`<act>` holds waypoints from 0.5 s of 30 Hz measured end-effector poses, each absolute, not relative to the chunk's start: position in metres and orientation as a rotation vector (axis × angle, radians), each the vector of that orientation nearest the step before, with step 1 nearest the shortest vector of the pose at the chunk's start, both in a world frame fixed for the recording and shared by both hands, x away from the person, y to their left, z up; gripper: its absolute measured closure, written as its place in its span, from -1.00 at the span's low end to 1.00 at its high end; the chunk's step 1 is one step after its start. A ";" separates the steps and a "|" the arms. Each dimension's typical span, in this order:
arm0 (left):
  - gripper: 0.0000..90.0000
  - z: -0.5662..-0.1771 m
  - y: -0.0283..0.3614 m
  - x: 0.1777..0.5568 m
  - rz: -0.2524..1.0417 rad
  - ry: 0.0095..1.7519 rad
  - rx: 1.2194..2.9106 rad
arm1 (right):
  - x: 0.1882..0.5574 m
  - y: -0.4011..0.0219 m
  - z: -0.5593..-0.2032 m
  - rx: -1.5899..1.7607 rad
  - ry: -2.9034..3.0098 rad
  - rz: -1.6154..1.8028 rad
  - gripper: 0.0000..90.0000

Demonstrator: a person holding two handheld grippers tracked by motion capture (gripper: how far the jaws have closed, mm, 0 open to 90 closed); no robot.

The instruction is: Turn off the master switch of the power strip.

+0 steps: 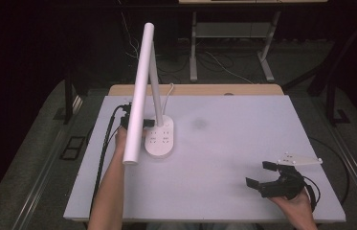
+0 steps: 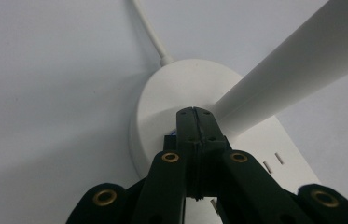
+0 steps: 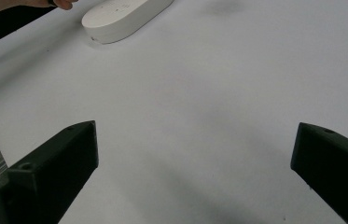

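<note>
My left gripper [image 2: 194, 122] has its jaws pressed together over the lamp base [image 1: 160, 138] at the bench's [image 1: 224, 158] left-centre; my right gripper [image 1: 267, 178] rests well apart near the right, jaws spread.

White desk lamp [image 1: 159, 139], upright, table's left

Left gripper [image 2: 194, 114]: black plastic, with two flat fingers [image 2: 185, 135] that get thin at the tip.
Left gripper screws: round brass rings sit in the black arms, two high up and two low down.
Left gripper cable [image 1: 104, 143]: black and thin, running along the left forearm [image 1: 111, 187].
Right gripper [image 1: 262, 175]: black, with two thick blocky fingers [image 3: 55, 163] that have slanted ends.
Right gripper plate [image 1: 300, 160]: pale grey, three corners, small dots on top.
Right gripper cable [image 1: 315, 194]: black, looping by the right hand [image 1: 293, 206].
Arms: bare, no sleeves.
</note>
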State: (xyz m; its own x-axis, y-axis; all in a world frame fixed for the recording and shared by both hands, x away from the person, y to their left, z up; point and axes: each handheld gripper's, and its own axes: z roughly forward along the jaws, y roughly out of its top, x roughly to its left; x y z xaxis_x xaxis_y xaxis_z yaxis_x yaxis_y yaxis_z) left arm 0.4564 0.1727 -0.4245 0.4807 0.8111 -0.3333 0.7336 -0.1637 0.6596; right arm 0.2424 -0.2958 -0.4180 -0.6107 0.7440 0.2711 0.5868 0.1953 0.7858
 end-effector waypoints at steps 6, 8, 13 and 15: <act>1.00 -0.421 0.170 0.456 0.148 1.271 1.931 | 0.244 -0.296 -0.419 1.297 2.291 1.382 -1.00; 1.00 -0.420 0.171 0.456 0.149 1.259 1.938 | 0.244 -0.296 -0.419 1.298 2.286 1.386 -1.00; 1.00 -0.410 0.177 0.453 0.178 1.230 1.904 | 0.244 -0.299 -0.419 1.306 2.280 1.391 -1.00; 1.00 -0.408 0.178 0.452 0.182 1.221 1.905 | 0.244 -0.299 -0.419 1.306 2.280 1.392 -1.00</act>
State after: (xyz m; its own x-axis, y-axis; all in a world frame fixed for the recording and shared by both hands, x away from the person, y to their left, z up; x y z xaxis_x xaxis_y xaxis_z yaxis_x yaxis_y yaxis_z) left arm 0.4518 0.1785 -0.4079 0.5142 0.8029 -0.3014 0.6804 -0.1680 0.7133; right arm 0.2444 -0.2988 -0.4191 -0.6029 0.7472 0.2797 0.5903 0.1819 0.7864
